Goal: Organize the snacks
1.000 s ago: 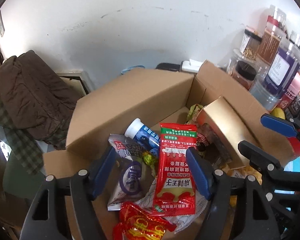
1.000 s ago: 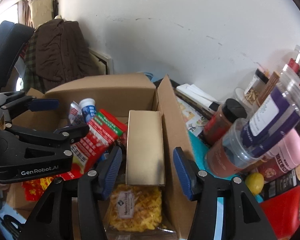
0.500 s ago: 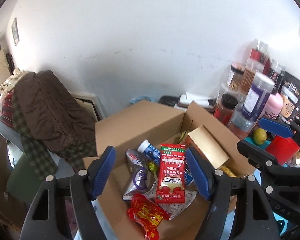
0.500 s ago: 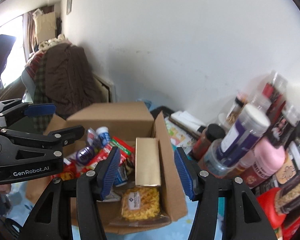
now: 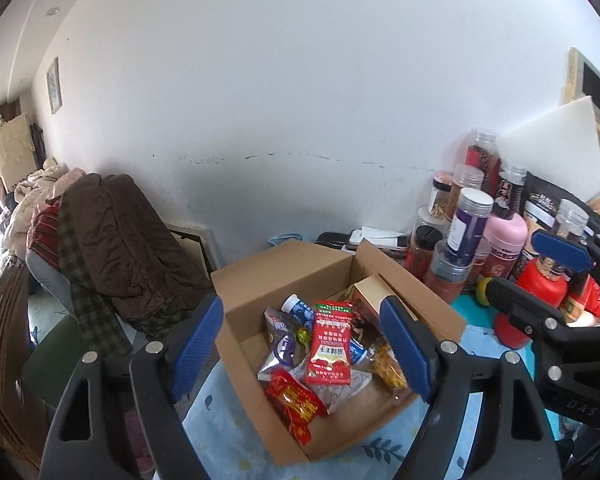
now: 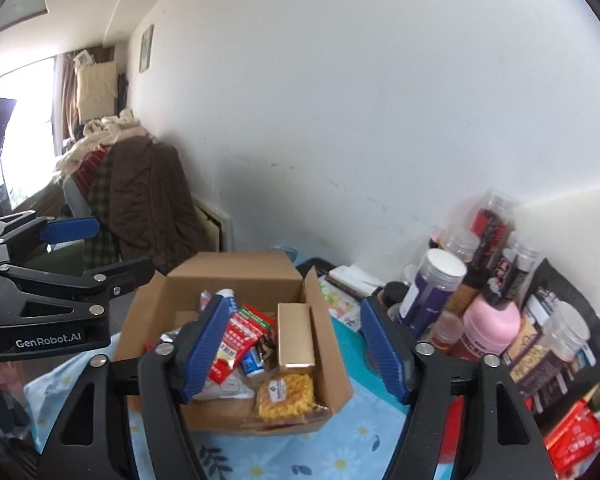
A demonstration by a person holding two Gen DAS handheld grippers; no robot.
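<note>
An open cardboard box [image 5: 284, 268] [image 6: 236, 270] stands on a blue flowered cloth. It holds several snacks: a red sachet [image 5: 330, 350] [image 6: 236, 340], a gold carton [image 6: 294, 338] [image 5: 376, 290], a yellow snack bag [image 6: 286, 396], a silver-purple pouch [image 5: 280, 346], a red-gold packet [image 5: 294, 398] and a blue-white tube [image 5: 298, 308]. My left gripper [image 5: 302, 354] is open and empty, held above and in front of the box. My right gripper [image 6: 294, 354] is open and empty, likewise above the box.
Jars, bottles and bags crowd the right side: a purple-labelled jar [image 5: 470, 220] [image 6: 430, 292], a pink bottle [image 5: 504, 246] [image 6: 490, 328], a red container [image 5: 538, 284], a black bag [image 6: 556, 340]. A chair heaped with brown clothes [image 5: 116, 240] stands left by the white wall.
Both grippers have pulled back and up from the box, which now looks smaller and farther. Both stay open and empty. The box contents have not moved.
</note>
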